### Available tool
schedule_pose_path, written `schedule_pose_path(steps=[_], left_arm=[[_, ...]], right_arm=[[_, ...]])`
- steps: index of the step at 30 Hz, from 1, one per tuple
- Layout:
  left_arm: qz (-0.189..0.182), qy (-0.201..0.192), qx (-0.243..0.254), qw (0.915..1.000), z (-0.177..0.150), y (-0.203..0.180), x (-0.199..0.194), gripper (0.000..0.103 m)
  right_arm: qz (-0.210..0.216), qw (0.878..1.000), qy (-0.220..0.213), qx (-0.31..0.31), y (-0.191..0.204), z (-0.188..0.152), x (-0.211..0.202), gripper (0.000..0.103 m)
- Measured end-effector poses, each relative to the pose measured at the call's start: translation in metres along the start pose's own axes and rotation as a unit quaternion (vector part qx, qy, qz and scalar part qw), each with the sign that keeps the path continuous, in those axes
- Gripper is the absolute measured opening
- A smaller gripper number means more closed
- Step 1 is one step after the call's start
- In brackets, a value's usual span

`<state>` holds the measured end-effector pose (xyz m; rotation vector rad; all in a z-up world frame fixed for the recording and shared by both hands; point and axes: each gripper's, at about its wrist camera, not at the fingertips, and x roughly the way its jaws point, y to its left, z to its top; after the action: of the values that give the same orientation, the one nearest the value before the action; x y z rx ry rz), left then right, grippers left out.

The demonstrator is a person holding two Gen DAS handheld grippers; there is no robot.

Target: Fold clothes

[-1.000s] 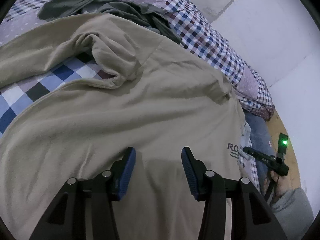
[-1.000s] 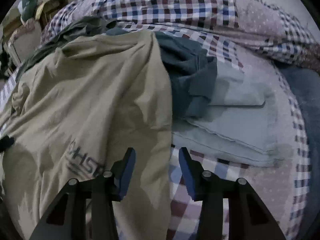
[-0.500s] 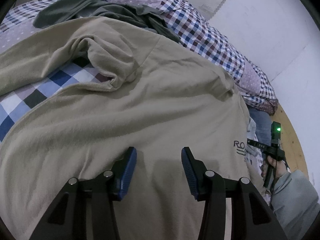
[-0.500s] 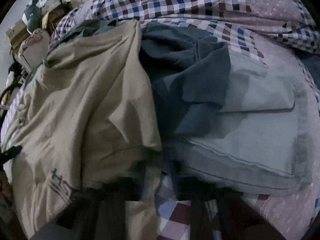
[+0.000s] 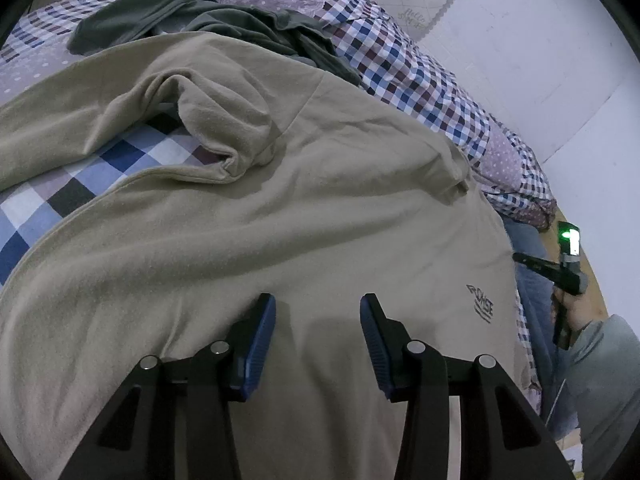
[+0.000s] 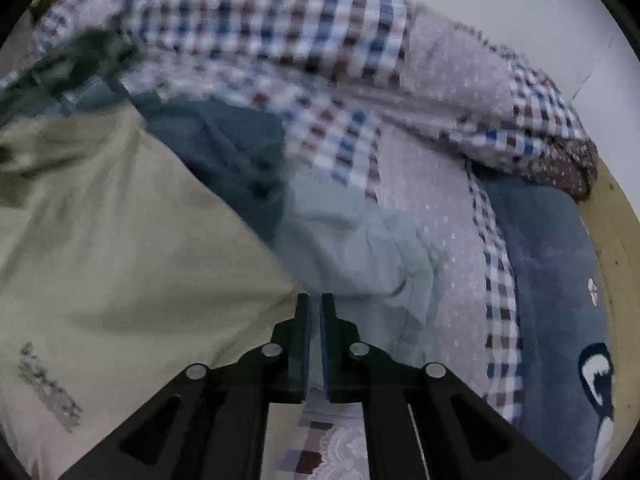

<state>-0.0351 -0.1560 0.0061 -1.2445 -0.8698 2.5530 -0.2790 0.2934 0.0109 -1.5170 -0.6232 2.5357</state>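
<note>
Left wrist camera low and close over the tan shirt (image 5: 280,240), looking across the bed toward the white wall (image 5: 540,60), right wrist camera close at the shirt's edge (image 6: 120,260), facing the checked blanket (image 6: 280,40), both views share the shirt and blanket

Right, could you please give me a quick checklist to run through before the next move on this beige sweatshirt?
1. Left tool open and ready: ok, its jaws stand apart above the beige sweatshirt.
2. Right tool closed: ok, its jaws are together at the sweatshirt's edge.
3. Cloth actually pinched in the right tool: cannot tell, as that view is blurred.
4. Sweatshirt lying flat: not ok, the sleeve is bunched and doubled over.
5. Pale blue garment beside the right tool not caught too: cannot tell.
</note>
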Motion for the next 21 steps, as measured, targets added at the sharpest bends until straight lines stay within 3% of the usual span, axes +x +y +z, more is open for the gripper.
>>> schedule_pose_path(steps=[2, 4, 5, 6, 9, 12, 16, 17, 18, 19, 21], left_arm=[[0.001, 0.000, 0.003, 1.0000, 0.000, 0.000, 0.000, 0.048], [0.001, 0.001, 0.005, 1.0000, 0.000, 0.000, 0.000, 0.048], [0.001, 0.001, 0.005, 1.0000, 0.001, 0.000, 0.000, 0.048], [0.000, 0.001, 0.005, 1.0000, 0.001, 0.001, 0.000, 0.048], [-0.001, 0.001, 0.002, 1.0000, 0.001, 0.001, 0.000, 0.048], [0.001, 0.000, 0.002, 1.0000, -0.001, 0.000, 0.001, 0.048], [0.002, -0.002, 0.001, 1.0000, -0.002, 0.000, 0.001, 0.048], [0.003, -0.002, 0.002, 1.0000, -0.002, 0.000, 0.001, 0.048], [0.003, -0.002, 0.003, 1.0000, -0.002, -0.001, 0.001, 0.048], [0.004, -0.002, 0.004, 1.0000, -0.002, -0.001, 0.002, 0.048], [0.005, -0.003, 0.006, 1.0000, -0.002, -0.001, 0.002, 0.048]], right_arm=[[0.021, 1.000, 0.003, 0.016, -0.002, -0.005, 0.001, 0.009], [0.050, 0.998, -0.011, 0.039, -0.007, -0.012, -0.004, 0.026], [0.073, 0.996, -0.014, 0.052, -0.013, -0.021, -0.007, 0.041], [0.096, 0.993, -0.017, 0.065, -0.019, -0.032, -0.011, 0.045], [0.173, 0.981, 0.020, 0.090, -0.034, -0.064, -0.007, 0.045], [0.225, 0.969, 0.073, 0.077, -0.034, -0.098, 0.006, 0.045], [0.246, 0.962, 0.107, 0.043, -0.016, -0.123, 0.015, 0.045], [0.242, 0.964, 0.105, 0.034, -0.012, -0.125, 0.013, 0.040], [0.238, 0.965, 0.104, 0.021, -0.007, -0.124, 0.010, 0.012], [0.221, 0.970, 0.103, 0.017, -0.008, -0.121, 0.008, 0.001], [0.184, 0.978, 0.101, 0.012, -0.012, -0.115, 0.005, 0.000]])
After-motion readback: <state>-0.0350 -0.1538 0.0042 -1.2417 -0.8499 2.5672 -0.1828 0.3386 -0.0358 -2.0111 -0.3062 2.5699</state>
